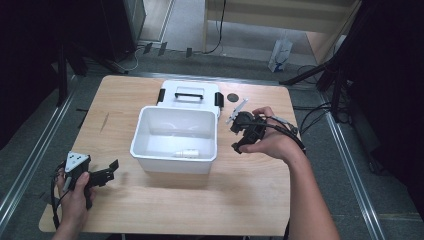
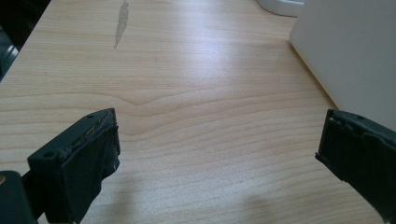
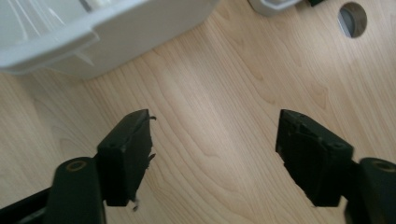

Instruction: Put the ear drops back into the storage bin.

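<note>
An open white plastic box [image 1: 175, 137] stands in the middle of the wooden table [image 1: 165, 207]. A small white object [image 1: 186, 153] lies inside it near the front wall. My left gripper [image 1: 111, 169] rests at the table's front left, pointing toward the box, jaws wide apart and empty. In the left gripper view that gripper [image 2: 217, 140] faces bare wood, with the box's wall [image 2: 350, 51] at the right. My right gripper [image 1: 235, 137] hovers just right of the box, open and empty. In the right gripper view this gripper [image 3: 215, 140] looks down on wood beside the box's rim [image 3: 116, 32].
The box's white lid [image 1: 189, 94] with a black handle and black latches lies right behind the box. A dark round spot [image 1: 232, 97] marks the table right of the lid and appears again as a round spot [image 3: 352, 19]. Stands and cables crowd the floor at right.
</note>
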Motion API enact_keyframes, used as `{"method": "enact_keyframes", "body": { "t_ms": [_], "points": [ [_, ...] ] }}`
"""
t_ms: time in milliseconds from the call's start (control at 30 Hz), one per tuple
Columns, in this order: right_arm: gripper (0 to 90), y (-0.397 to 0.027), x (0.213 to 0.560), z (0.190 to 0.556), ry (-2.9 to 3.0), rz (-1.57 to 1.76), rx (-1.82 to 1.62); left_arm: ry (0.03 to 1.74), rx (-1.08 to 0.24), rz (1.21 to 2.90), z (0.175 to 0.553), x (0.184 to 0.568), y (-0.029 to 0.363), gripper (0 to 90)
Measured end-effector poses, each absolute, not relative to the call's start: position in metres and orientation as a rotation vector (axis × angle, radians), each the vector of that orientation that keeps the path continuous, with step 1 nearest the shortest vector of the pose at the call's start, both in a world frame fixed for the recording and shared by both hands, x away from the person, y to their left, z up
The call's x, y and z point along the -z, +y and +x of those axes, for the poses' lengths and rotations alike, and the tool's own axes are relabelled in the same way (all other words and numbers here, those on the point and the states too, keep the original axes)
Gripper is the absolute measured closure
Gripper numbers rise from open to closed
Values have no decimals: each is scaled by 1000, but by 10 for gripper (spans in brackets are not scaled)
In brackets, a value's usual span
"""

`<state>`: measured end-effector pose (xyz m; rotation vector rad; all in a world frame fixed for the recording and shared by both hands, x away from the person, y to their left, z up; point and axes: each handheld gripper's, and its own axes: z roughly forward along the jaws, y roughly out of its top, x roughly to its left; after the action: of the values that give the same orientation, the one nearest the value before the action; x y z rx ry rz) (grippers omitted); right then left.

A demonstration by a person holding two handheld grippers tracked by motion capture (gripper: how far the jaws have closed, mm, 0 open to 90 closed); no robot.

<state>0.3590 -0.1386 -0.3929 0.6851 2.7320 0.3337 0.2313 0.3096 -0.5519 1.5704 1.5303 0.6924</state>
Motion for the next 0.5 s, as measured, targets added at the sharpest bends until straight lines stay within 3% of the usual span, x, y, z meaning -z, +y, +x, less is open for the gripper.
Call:
{"method": "enact_keyframes", "body": {
  "t_ms": [500],
  "points": [
    [70,-185,417,340,2663,839,-288,1530,-693,1574,231,552,310,0]
  ]
}}
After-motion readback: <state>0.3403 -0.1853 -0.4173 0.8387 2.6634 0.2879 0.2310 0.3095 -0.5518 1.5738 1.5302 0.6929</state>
